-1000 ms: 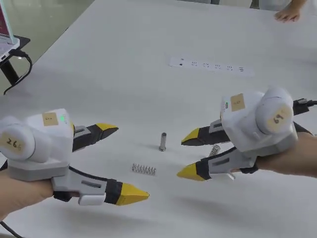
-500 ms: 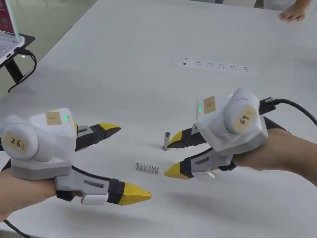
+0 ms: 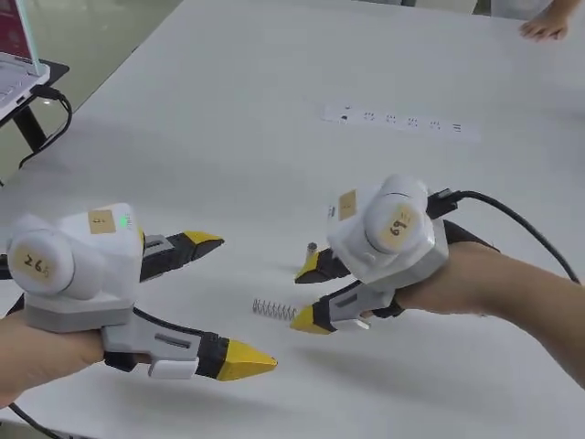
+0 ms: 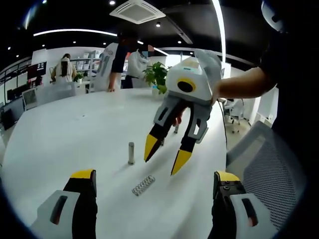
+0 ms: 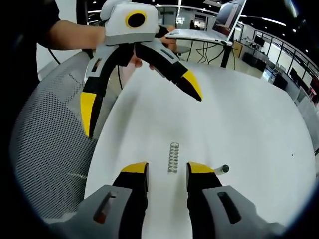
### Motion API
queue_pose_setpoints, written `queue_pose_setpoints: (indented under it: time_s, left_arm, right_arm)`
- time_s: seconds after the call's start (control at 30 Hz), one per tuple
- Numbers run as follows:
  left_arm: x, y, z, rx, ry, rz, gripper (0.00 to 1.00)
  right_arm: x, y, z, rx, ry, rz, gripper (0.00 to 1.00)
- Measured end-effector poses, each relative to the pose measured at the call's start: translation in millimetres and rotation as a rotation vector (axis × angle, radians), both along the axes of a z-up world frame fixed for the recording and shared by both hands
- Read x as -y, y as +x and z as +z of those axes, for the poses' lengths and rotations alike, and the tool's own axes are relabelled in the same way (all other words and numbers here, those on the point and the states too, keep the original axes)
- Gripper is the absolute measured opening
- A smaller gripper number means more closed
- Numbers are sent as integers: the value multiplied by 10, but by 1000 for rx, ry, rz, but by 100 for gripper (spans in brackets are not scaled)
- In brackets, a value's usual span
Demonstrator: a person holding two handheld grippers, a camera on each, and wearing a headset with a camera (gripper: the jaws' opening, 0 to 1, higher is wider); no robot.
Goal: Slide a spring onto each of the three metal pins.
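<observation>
A small coil spring (image 3: 272,309) lies flat on the white table (image 3: 228,137). A short metal pin (image 3: 312,249) stands upright just behind it, partly covered by my right gripper (image 3: 306,293). That gripper is open, its yellow tips just right of the spring and close to it. In the right gripper view the spring (image 5: 173,157) lies just ahead of the gap between the tips, with the pin (image 5: 222,169) to the right. My left gripper (image 3: 228,302) hovers wide open at the left, holding nothing. The left gripper view has the spring (image 4: 143,184), the pin (image 4: 131,153) and the right gripper (image 4: 166,155).
A white power strip (image 3: 402,122) lies farther back on the table. A laptop (image 3: 14,55) stands beyond the table's left edge, and a person's hand (image 3: 548,27) rests at the far right corner. A mesh chair (image 5: 50,149) is beside the table.
My right gripper has moved left toward the spring and pin, and its jaws have narrowed. The left gripper has hardly moved.
</observation>
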State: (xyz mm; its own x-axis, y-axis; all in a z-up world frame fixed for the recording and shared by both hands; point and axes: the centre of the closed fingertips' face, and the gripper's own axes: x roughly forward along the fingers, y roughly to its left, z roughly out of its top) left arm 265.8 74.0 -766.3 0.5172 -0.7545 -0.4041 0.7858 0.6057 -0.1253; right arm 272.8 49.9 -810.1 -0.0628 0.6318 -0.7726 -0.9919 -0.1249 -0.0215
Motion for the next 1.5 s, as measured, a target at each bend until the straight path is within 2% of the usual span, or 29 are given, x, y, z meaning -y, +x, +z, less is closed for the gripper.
queue_pose_setpoints:
  time_s: [0.23,0.43,0.57,0.7,1.1,1.33,1.5]
  left_arm:
    - [-24,-12,-7,-1,1,7,94]
    - [-9,-24,-12,-2,4,4,94]
    - [-6,-24,-4,-1,0,5,95]
    - [-21,-27,-12,-1,3,9,95]
    - [-23,-57,-17,-3,3,12,95]
    - [-41,-54,-14,-2,-1,16,95]
    - [-53,-48,-16,-2,0,17,95]
  right_arm:
    - [-12,-12,-139,-10,-26,-4,28]
    - [-92,47,-201,-21,-30,-58,25]
    - [-96,95,-268,-14,-59,-89,23]
    - [-115,105,-299,-53,-51,-135,21]
    - [-84,59,-400,-66,-67,-134,19]
    - [-130,67,-394,-60,-62,-132,18]
    - [-142,82,-438,-49,-85,-127,15]
